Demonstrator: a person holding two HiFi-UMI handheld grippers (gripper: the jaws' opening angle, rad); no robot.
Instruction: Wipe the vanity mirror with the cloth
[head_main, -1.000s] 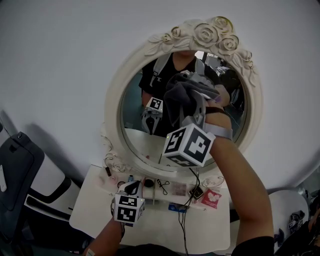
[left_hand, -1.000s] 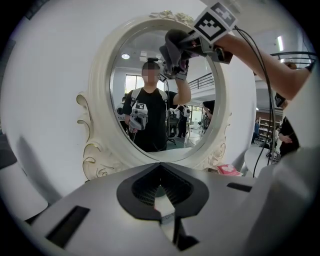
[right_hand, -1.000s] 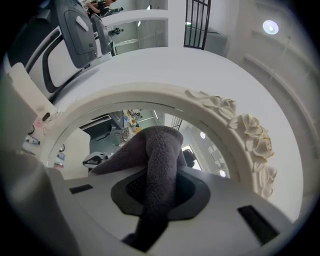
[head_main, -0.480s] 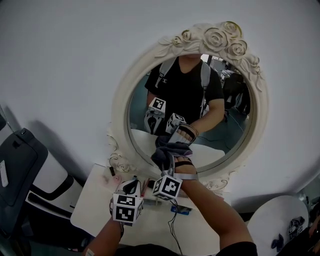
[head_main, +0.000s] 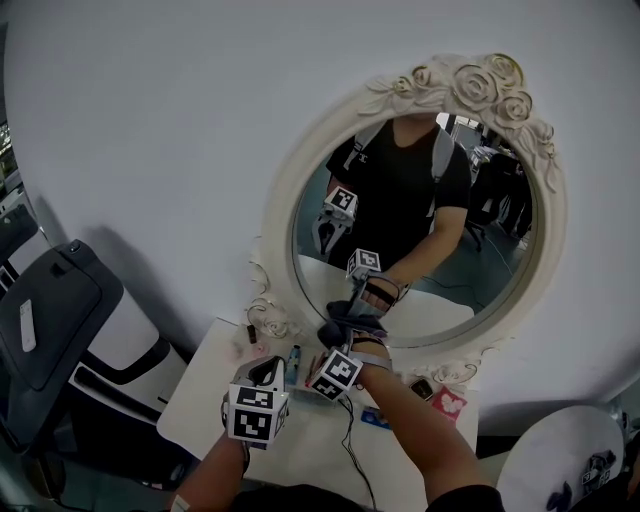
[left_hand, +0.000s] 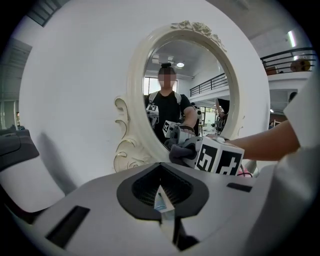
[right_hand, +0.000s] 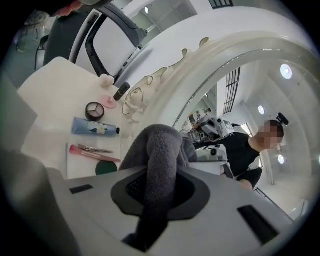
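The oval vanity mirror in a cream rose-carved frame stands against the white wall. My right gripper is shut on a dark grey cloth, which presses on the glass at its lower left edge. In the right gripper view the cloth bulges out between the jaws of the right gripper, close to the frame. My left gripper hovers low over the white table, left of the right one, jaws together and empty. From the left gripper the mirror and cloth lie ahead.
Small cosmetics lie on the table at the mirror's foot: a blue tube, a round compact, brushes. A black cable and a red card lie near my right arm. A grey and white machine stands left.
My right gripper has swept the cloth down the glass from the upper part to the lower left edge. The left gripper has stayed over the table.
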